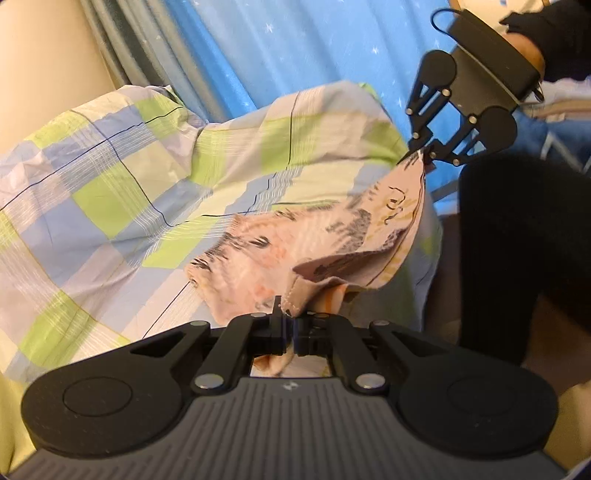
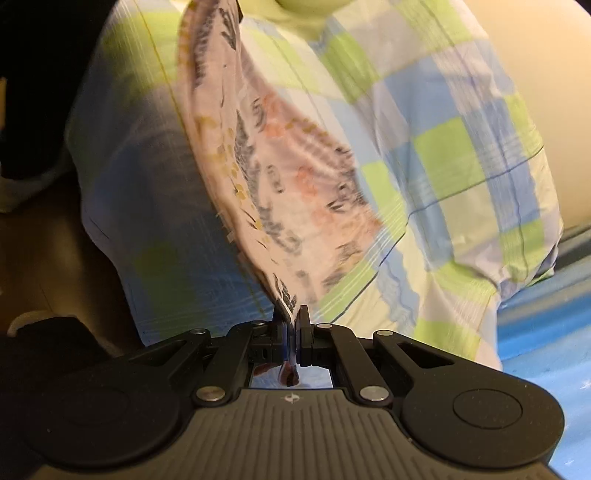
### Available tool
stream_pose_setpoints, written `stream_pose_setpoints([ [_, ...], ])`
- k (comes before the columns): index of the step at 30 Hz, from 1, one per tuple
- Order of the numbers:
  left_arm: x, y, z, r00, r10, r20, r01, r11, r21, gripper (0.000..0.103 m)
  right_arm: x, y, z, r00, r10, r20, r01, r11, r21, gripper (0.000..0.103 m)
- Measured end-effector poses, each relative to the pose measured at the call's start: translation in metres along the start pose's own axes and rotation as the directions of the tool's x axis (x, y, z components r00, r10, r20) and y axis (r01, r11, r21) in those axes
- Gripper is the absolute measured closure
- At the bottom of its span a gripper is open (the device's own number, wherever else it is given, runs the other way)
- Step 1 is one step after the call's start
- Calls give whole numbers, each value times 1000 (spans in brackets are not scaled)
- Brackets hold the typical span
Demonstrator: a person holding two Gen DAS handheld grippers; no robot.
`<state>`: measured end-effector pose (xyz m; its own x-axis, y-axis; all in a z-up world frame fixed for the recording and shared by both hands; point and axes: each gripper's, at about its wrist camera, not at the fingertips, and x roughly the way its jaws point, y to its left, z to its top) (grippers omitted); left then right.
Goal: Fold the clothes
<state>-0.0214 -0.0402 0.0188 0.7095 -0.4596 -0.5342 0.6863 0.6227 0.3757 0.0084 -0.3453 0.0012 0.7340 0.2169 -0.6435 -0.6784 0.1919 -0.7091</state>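
Both grippers are on the garment (image 1: pixel 295 240), and I have it stretched between them above the checked bedsheet (image 1: pixel 110 177).

Garment: thin pale pink fabric, printed with dark grey feathery strokes, orange-pink blotches and small mustard dots. One hemmed edge with visible stitching sits right at my left gripper (image 1: pixel 286 325). The cloth sags in the middle and a flap is doubled under near the lower right, showing a darker inner side. Its lower belly appears to touch the sheet, though I cannot tell for certain.

Left gripper: jaws pressed together on the stitched hem, a tail of cloth poking through behind the fingers.

Right gripper (image 2: pixel 293 325): jaws clamped on a corner of the same garment; cloth rises away from it up the frame, taut along one edge. In the left wrist view I see that gripper (image 1: pixel 421 153) held higher, at the far right, pinching the pointed corner, with a hand in a black sleeve (image 1: pixel 554 33) behind it.

Sheet is green, blue and cream checks, rumpled. Blue starred fabric (image 1: pixel 295 48) lies beyond it.
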Motion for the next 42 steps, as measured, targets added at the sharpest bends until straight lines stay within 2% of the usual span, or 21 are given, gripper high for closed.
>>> stream_pose_setpoints([
  [2, 2, 20, 9, 1000, 3, 4, -3, 999, -55, 101, 2, -21, 8, 1000, -12, 9, 12, 1000, -2, 101],
  [4, 20, 43, 17, 1000, 11, -10, -12, 995, -96, 101, 16, -48, 20, 1000, 2, 10, -2, 1000, 13, 101],
  [8, 88, 95, 16, 997, 16, -77, -33, 972, -231, 101, 80, -109, 42, 992, 128, -4, -126, 979, 160, 101],
  [12, 159, 133, -7, 988, -15, -154, -45, 924, -380, 101, 161, -151, 43, 960, 281, 3, -263, 894, 362, 100],
  [16, 198, 157, -37, 984, -51, -170, -51, 838, -543, 101, 212, -167, 36, 933, 356, 45, -331, 806, 490, 100],
  [18, 207, 160, -46, 984, -78, -161, -31, 811, -584, 101, 227, -174, 27, 923, 377, 73, -352, 755, 554, 97],
  [19, 207, 163, -51, 986, -82, -143, -24, 786, -618, 100, 230, -176, 20, 918, 383, 100, -364, 715, 597, 90],
  [21, 204, 168, -62, 992, -80, -95, -8, 722, -691, 97, 234, -186, 3, 905, 385, 182, -396, 604, 691, 84],
  [23, 200, 175, -77, 997, -58, -42, 4, 629, -777, 95, 231, -194, -20, 905, 336, 259, -401, 478, 782, 78],
  [24, 199, 177, -81, 998, -54, -24, 13, 601, -799, 94, 229, -196, -28, 912, 296, 285, -392, 417, 820, 76],
  [26, 200, 179, -87, 999, -50, 4, 31, 563, -826, 95, 228, -200, -46, 915, 242, 323, -387, 295, 874, 73],
  [27, 200, 180, -87, 999, -51, 5, 33, 568, -822, 95, 228, -198, -51, 910, 228, 347, -399, 252, 882, 72],
  [28, 200, 181, -84, 999, -53, 3, 33, 586, -810, 95, 229, -197, -55, 905, 212, 369, -411, 209, 887, 71],
  [29, 201, 181, -82, 998, -56, 4, 37, 601, -798, 95, 226, -192, -58, 905, 193, 378, -412, 185, 892, 68],
  [31, 204, 182, -80, 998, -59, 11, 45, 617, -785, 94, 221, -181, -63, 914, 147, 378, -397, 133, 908, 47],
  [33, 207, 183, -81, 998, -58, 21, 53, 627, -777, 93, 220, -169, -64, 924, 114, 365, -375, 83, 923, 42],
  [36, 212, 185, -83, 998, -48, 41, 62, 628, -775, 90, 222, -152, -66, 921, 47, 387, -389, 40, 920, 42],
  [39, 214, 190, -83, 998, -36, 50, 62, 615, -786, 90, 223, -142, -71, 917, -20, 398, -398, 0, 918, 44],
  [41, 216, 188, -79, 998, -41, 38, 55, 636, -770, 90, 225, -150, -68, 925, -1, 380, -380, 17, 925, 59],
  [42, 217, 187, -77, 999, -43, 31, 52, 649, -759, 90, 228, -150, -69, 926, 2, 378, -378, 2, 926, 69],
])
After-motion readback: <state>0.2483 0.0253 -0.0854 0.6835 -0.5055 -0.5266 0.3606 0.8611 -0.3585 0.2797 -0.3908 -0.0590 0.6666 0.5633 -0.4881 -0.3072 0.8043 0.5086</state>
